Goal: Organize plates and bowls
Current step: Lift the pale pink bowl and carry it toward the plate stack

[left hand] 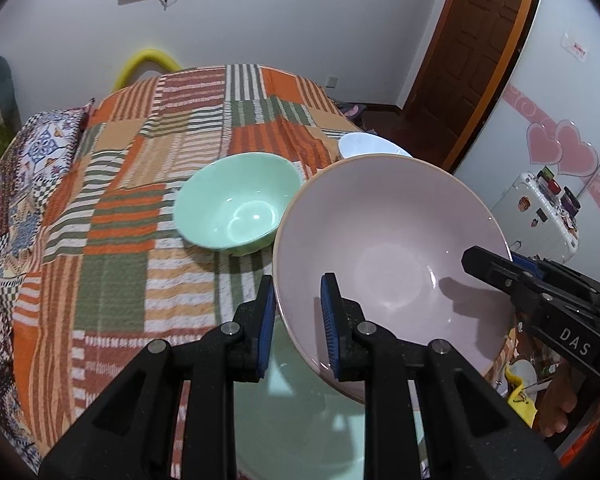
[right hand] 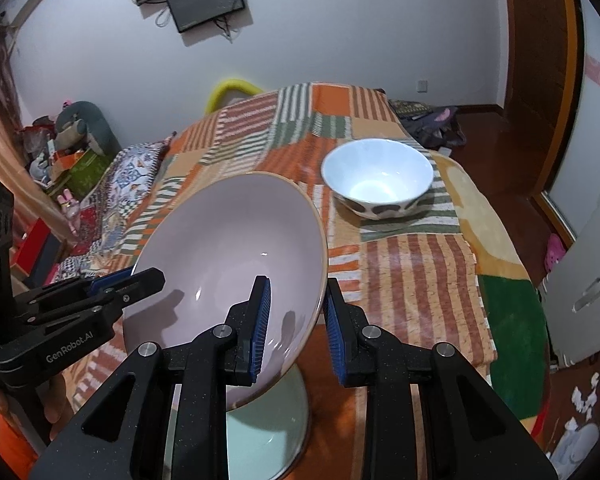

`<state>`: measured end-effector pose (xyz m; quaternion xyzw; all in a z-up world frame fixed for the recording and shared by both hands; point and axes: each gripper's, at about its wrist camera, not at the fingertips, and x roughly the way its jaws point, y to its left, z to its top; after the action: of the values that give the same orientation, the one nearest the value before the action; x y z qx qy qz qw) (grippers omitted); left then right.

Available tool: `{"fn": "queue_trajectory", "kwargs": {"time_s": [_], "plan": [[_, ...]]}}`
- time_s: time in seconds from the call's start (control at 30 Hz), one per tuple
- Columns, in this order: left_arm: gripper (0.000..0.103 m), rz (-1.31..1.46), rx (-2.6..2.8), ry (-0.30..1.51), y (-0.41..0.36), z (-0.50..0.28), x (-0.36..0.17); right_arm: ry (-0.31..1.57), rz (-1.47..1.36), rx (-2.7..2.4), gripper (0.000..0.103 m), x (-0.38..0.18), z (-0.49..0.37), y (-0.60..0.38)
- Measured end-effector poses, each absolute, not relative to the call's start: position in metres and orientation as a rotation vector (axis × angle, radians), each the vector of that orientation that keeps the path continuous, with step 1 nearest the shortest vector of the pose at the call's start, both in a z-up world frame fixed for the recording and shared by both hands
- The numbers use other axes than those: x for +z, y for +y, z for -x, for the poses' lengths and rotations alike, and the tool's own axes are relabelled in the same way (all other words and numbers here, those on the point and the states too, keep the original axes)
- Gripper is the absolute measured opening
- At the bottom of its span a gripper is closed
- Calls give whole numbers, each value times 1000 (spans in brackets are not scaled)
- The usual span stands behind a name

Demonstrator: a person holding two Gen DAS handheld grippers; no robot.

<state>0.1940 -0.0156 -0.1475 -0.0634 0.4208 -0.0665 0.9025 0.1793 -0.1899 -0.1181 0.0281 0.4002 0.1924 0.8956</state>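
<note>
A large pale pink bowl hangs tilted above the bed, held from two sides. My left gripper is shut on its near left rim, blue pads on either face of the wall. My right gripper is shut on the opposite rim of the pink bowl. Each gripper also shows in the other view: the right gripper and the left gripper. Under the pink bowl lies a pale green plate. A mint green bowl and a white bowl stand upright on the blanket.
The dishes rest on a bed with an orange, green and white patchwork blanket. A patterned pillow lies at its left. A white suitcase and a wooden door are on the right, beyond the bed's edge.
</note>
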Motion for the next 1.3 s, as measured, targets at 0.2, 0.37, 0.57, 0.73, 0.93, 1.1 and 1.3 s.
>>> {"fn": "queue_trajectory", "kwargs": {"time_s": [0.2, 0.37, 0.57, 0.73, 0.93, 1.1, 1.3], "plan": [[22, 139, -108, 854, 3, -170, -138, 813, -43, 429, 25, -112, -165, -174], [22, 149, -74, 831, 22, -146, -128, 805, -31, 460, 25, -110, -153, -157], [22, 167, -26, 812, 46, -120, -121, 804, -13, 506, 25, -109, -139, -133], [22, 185, 13, 802, 64, -100, -118, 807, 3, 545, 25, -111, -130, -115], [22, 203, 52, 803, 86, -80, -122, 822, 30, 588, 25, -117, -121, -90], [22, 215, 92, 812, 102, -68, -132, 838, 57, 612, 25, -123, -114, -72], [22, 247, 123, 836, 122, -60, -147, 877, 82, 641, 25, -136, -114, -52]]}}
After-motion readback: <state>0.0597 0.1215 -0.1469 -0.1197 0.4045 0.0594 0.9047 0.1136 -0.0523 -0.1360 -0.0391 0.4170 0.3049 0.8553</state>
